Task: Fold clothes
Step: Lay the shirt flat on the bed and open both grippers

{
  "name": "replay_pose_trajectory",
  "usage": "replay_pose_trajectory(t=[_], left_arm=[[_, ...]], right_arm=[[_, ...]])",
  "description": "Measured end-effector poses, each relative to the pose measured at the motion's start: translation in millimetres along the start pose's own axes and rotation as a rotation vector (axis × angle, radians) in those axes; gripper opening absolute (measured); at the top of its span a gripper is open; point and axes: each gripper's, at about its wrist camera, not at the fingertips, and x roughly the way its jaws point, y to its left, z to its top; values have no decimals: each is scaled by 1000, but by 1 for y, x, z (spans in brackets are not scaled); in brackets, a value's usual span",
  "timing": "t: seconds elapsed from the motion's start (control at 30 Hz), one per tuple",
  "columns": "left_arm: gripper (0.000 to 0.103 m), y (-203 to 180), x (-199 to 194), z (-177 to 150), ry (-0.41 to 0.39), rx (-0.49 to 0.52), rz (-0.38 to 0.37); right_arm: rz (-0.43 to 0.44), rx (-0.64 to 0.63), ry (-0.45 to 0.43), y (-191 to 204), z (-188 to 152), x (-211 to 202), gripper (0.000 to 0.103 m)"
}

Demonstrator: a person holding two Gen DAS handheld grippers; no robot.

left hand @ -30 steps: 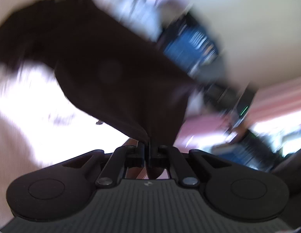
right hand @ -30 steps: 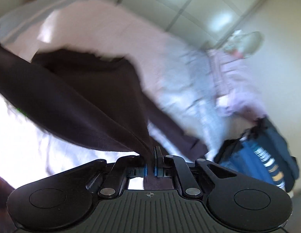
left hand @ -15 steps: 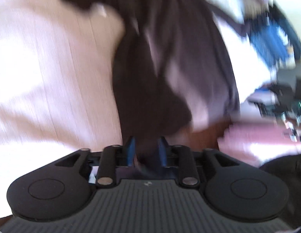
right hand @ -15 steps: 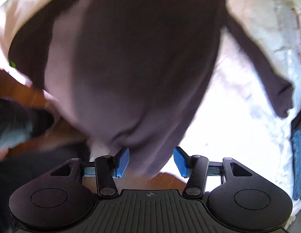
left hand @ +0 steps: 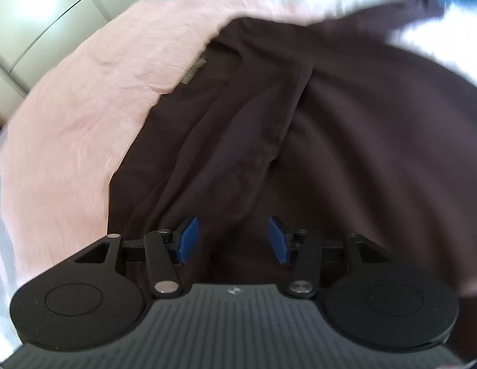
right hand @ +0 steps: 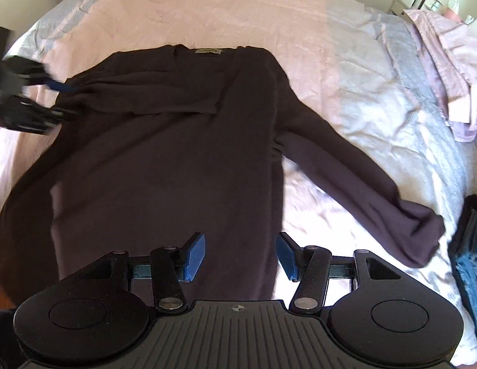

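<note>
A dark brown long-sleeved sweater (right hand: 177,153) lies spread on the pink bed (right hand: 238,9), collar label (right hand: 208,51) at the far side. Its right sleeve (right hand: 361,178) stretches out to the right; the other sleeve lies across the chest. My right gripper (right hand: 241,246) hangs open over the hem, pads clear of the cloth. My left gripper (right hand: 61,100) is at the sweater's left shoulder. In the left wrist view the left gripper (left hand: 232,230) points down at creased brown fabric (left hand: 330,153); its jaws are closing with cloth beneath them, pads not pressing it.
Folded pink clothes (right hand: 447,61) lie at the bed's far right. A dark and blue striped pile (right hand: 472,276) sits at the right edge. Pale cupboard doors (left hand: 38,15) stand beyond the bed. Bare pink sheet (left hand: 84,107) lies left of the sweater.
Both grippers were shut on the hanging sweater; both have let go and stand open. The sweater has dropped flat onto the bed, and both hands have come down over it.
</note>
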Motion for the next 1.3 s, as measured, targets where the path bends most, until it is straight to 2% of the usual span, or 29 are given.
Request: replay_pose_trajectory(t=[0.03,0.07,0.17,0.3,0.37,0.43,0.5,0.57,0.63,0.7,0.73,0.77,0.83,0.9,1.03,1.17,1.23,1.3], left_arm=[[5,6,8,-2,13,9,16],[5,13,13,-6,18,7,33],[4,71,-29,-33,-68,-168,113],[4,168,-113,-113,-87,-480,318],[6,204,-140,-167,-61,-646,380],[19,240,-167,-222,-33,-812,442],[16,253,-171,-265,67,-987,498],[16,257,-170,-301,160,-1195,504],[16,251,-175,-320,164,-1294,491],[16,236,-174,-309,144,-1227,462],[17,231,-165,-293,119,-1175,432],[19,224,-158,-275,86,-1123,380],[29,212,-145,-238,16,-1023,268],[31,206,-124,-196,-46,-927,158],[36,198,-66,-118,-114,-753,-1],[37,194,3,-66,-105,-595,-92],[38,194,40,-53,-52,-551,-159],[38,196,59,-48,-1,-524,-186]], right_arm=[[-1,-5,20,-3,8,10,55],[-2,-10,38,-4,15,18,55],[15,-14,48,5,30,27,55],[41,12,35,-2,53,38,55],[57,36,27,-3,65,40,55],[75,55,18,-4,77,43,55],[91,51,9,-3,88,49,55],[102,37,3,-3,99,55,55],[113,4,6,-5,105,60,55],[114,-29,16,-13,109,66,55],[122,-36,17,-22,113,70,55],[131,-41,18,-30,117,75,55],[154,-47,12,-51,128,86,55],[187,-68,5,-72,144,103,55],[277,-189,-20,-94,190,144,55],[342,-335,-62,-97,239,184,55],[367,-390,-86,-95,260,204,55],[389,-434,-87,-92,278,228,55]])
